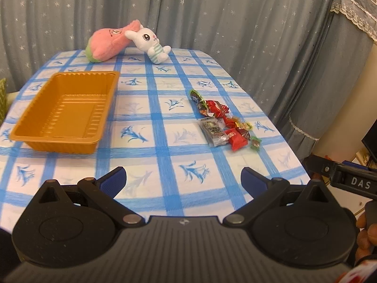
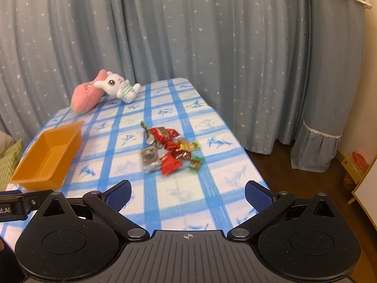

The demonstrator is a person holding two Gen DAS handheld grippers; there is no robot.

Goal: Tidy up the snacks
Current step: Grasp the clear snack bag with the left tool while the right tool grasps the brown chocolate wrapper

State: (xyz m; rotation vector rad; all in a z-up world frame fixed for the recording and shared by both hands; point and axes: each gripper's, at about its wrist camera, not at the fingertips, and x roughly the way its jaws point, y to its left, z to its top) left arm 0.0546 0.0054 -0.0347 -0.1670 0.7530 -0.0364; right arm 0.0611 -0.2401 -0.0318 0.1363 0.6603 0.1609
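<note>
Snacks [image 1: 220,120] lie in a loose heap on the right side of your checked tablecloth [image 1: 165,127], well apart from the bare orange tray [image 1: 68,110] on the left. Your left gripper [image 1: 182,180] and right gripper [image 2: 188,194] both hang spread wide, grasping nothing.

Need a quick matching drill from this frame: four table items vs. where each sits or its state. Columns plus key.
Items:
1. orange tray
2. snack pile
3. white bunny plush
4. left tongs

Descriptions:
A. leaning on the pink plush at the far edge
B. open, holding nothing
C. empty, left side of the table
D. loose on the cloth, right of the tray

Pairs: 1-C, 2-D, 3-A, 4-B
</note>
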